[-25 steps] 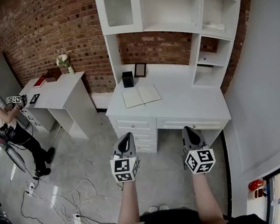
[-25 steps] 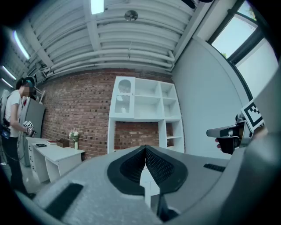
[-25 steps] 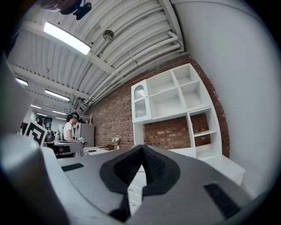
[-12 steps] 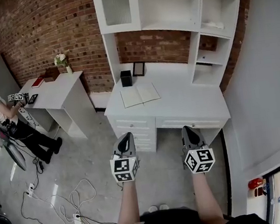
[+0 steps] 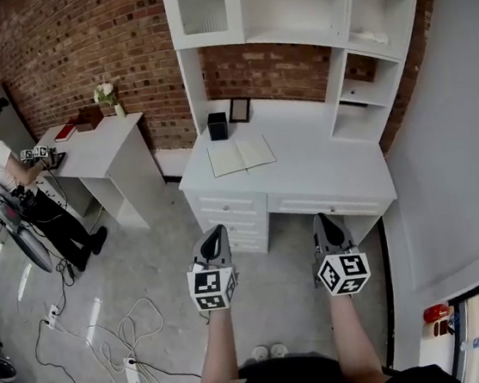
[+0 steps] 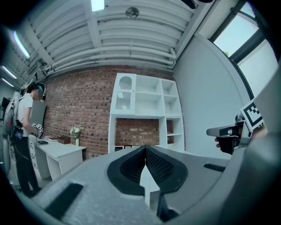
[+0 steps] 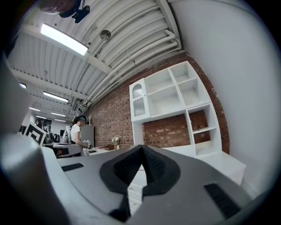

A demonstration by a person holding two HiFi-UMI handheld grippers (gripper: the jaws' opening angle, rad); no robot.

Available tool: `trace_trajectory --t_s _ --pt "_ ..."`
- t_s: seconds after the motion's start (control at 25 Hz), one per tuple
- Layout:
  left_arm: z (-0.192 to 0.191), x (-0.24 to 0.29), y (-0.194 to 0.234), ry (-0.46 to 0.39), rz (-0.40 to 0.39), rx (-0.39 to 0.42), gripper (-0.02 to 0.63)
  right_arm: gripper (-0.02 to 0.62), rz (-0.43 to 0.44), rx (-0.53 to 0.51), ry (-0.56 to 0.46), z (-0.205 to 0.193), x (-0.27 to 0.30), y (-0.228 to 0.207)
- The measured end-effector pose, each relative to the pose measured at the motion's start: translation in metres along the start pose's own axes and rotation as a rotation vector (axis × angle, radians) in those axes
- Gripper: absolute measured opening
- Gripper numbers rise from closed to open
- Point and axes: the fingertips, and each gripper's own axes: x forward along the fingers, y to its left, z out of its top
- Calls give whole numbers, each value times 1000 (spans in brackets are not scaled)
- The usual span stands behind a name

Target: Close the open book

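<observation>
White pages face up on the open book [image 5: 241, 156], which lies flat on the worktop [image 5: 324, 171], well ahead of the left hand-held gripper [image 5: 214, 233] and ahead-left of the right hand-held gripper [image 5: 323, 219]. Both are held level, side by side, their jaws pressed together on nothing.

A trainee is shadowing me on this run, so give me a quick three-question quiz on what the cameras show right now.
1. True or false: the book lies open on the desk.
2. The left gripper is: A) shut on the book; B) shut and empty; C) open.
3. What stands beside the black box, behind the book?

Key: 1 true. 2 B. 3 the frame.
</observation>
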Motion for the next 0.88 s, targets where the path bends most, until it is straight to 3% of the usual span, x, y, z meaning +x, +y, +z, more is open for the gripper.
trace_trajectory --t_s 0.48,0.88 --pt "-15 -21 -1 55 39 12 9 -2 91 -54 27 -4 -3 17" --pt "-21 -38 8 69 82 24 9 86 194 -34 -5 7 5 38"
